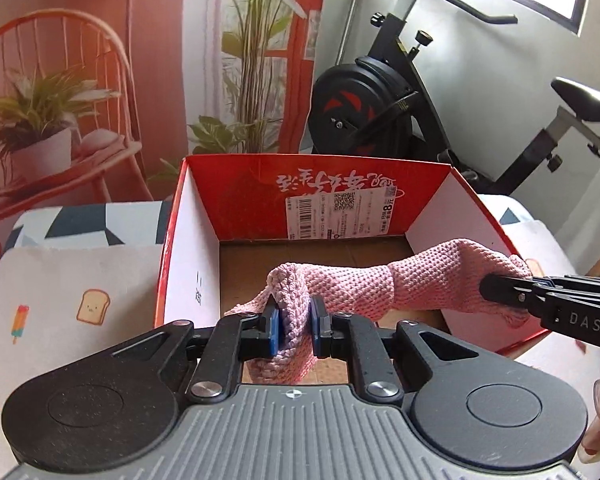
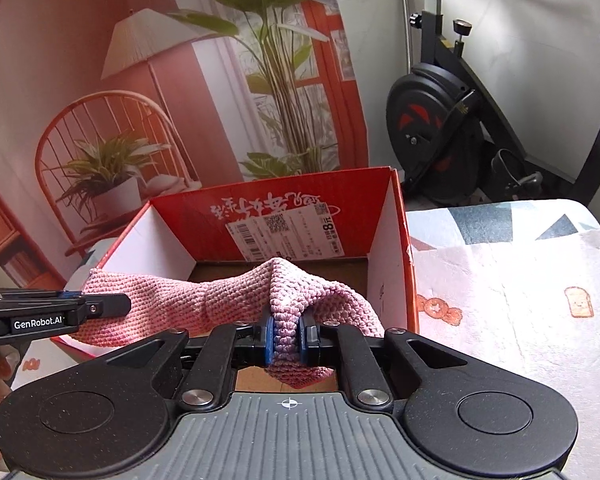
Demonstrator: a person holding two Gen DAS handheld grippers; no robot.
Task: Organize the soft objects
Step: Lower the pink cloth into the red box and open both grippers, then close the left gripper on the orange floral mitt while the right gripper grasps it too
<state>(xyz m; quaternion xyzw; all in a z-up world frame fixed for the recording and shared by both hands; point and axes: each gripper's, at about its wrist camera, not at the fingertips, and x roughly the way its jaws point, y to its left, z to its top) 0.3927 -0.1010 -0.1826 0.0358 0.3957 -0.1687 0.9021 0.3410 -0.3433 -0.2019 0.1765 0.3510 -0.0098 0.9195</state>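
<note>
Item count: one pink knitted cloth (image 1: 364,284); one red cardboard box (image 1: 172,264); two claws, the left claw (image 1: 293,332) and the right claw (image 2: 287,340); one shipping label (image 1: 340,214) inside the box; one exercise bike (image 1: 380,108); one patterned table cover (image 1: 80,276).

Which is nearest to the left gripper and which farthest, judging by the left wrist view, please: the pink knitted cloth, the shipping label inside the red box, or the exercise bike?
1. Pink knitted cloth: pinched in the left gripper, over the box.
2. Shipping label: on the red box far inner wall, straight ahead.
3. Exercise bike: beyond the box, ahead to the right.
</note>
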